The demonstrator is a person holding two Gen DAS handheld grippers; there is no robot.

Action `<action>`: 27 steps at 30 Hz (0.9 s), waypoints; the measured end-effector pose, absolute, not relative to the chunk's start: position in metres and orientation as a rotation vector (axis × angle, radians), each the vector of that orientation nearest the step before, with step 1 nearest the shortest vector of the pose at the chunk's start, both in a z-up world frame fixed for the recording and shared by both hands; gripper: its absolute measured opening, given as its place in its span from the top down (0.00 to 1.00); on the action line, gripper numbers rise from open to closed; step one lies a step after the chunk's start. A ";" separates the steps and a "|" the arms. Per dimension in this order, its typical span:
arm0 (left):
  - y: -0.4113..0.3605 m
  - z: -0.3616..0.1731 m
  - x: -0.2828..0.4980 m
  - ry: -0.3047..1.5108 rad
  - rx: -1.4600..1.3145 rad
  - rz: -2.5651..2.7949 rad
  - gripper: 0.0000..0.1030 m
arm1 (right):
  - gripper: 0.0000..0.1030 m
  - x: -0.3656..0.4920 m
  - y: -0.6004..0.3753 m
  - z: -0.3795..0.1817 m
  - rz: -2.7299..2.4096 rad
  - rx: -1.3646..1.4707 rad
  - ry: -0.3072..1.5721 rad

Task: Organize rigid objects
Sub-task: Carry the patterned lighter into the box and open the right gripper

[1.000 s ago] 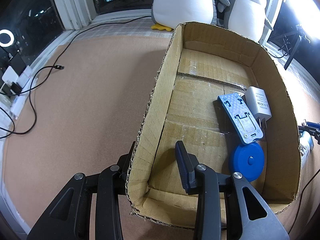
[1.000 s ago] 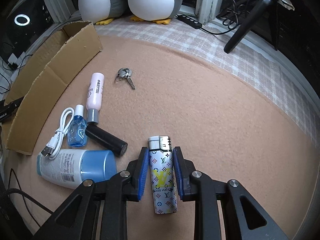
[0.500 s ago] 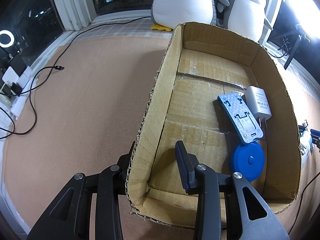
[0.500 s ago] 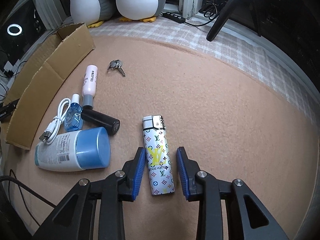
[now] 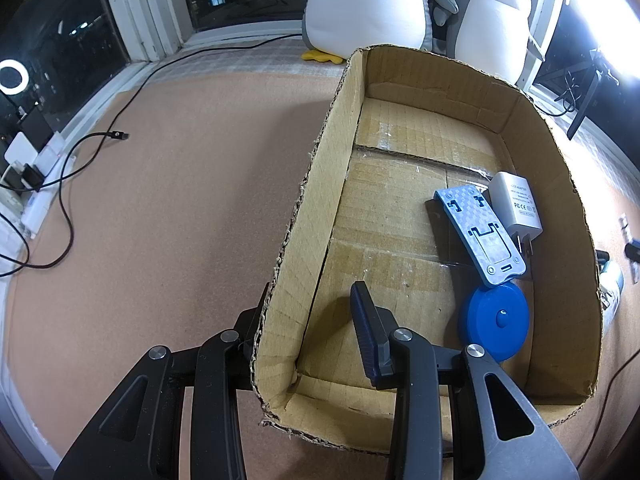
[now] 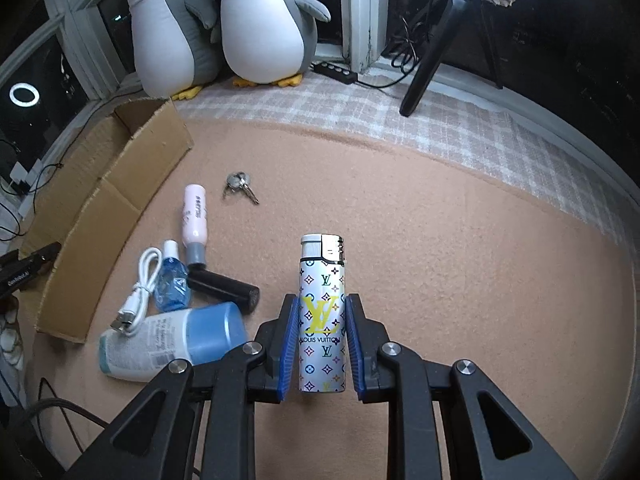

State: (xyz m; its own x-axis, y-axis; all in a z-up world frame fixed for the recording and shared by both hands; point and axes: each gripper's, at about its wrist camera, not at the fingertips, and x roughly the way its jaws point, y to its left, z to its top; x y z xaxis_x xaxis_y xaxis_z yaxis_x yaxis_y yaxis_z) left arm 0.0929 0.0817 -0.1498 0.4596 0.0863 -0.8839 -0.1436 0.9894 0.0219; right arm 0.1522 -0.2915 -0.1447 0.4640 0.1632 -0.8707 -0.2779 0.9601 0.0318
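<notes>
One lighter (image 6: 322, 312) pinched in right gripper (image 6: 322, 344); left gripper (image 5: 316, 320) spread, straddling box (image 5: 316, 184) wall; three items boxed, six on the floor.

Left tongs (image 5: 316, 320): matte black linkage arms, triangular cut-outs, four round silver screws across the frame. One finger (image 5: 370, 336) visible at about 1 o'clock from frame base, dark blue ribbed pad; other finger mostly hidden, only black edge shows.

Right tongs (image 6: 322, 344): same black frame, four silver screws, triangular cut-outs at 7 and 5 o'clock. Both pads (image 6: 291, 348) bright blue, ribbed, long and narrow. No cable, no skin, no sleeve visible on either tool.
</notes>
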 end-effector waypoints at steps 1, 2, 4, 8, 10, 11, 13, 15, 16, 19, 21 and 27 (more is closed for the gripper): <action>0.082 -0.150 0.093 1.084 -0.059 0.142 0.66 | 0.80 0.151 -0.287 -0.138 0.281 -0.119 1.041; 0.082 -0.150 0.093 1.084 -0.058 0.142 0.66 | 0.80 0.150 -0.281 -0.131 0.295 -0.118 1.025; 0.082 -0.150 0.093 1.084 -0.059 0.141 0.66 | 0.80 0.149 -0.267 -0.118 0.322 -0.119 0.998; 0.081 -0.150 0.093 1.083 -0.062 0.140 0.66 | 0.80 0.146 -0.235 -0.099 0.387 -0.130 0.961; 0.081 -0.150 0.093 1.083 -0.062 0.140 0.66 | 0.80 0.143 -0.219 -0.093 0.413 -0.143 0.946; 0.081 -0.150 0.093 1.083 -0.062 0.140 0.66 | 0.80 0.142 -0.209 -0.089 0.434 -0.147 0.938; 0.081 -0.150 0.093 1.083 -0.063 0.140 0.66 | 0.80 0.141 -0.194 -0.084 0.465 -0.148 0.928; 0.081 -0.150 0.093 1.083 -0.064 0.140 0.66 | 0.80 0.141 -0.177 -0.081 0.498 -0.151 0.918; 0.081 -0.150 0.093 1.082 -0.065 0.140 0.66 | 0.80 0.141 -0.169 -0.079 0.513 -0.150 0.914; 0.081 -0.150 0.093 1.082 -0.064 0.139 0.66 | 0.80 0.139 -0.143 -0.078 0.566 -0.143 0.907; 0.081 -0.150 0.093 1.082 -0.064 0.139 0.66 | 0.80 0.137 -0.125 -0.079 0.594 -0.146 0.907; 0.081 -0.150 0.092 1.081 -0.065 0.139 0.66 | 0.80 0.127 -0.077 -0.092 0.647 -0.199 0.916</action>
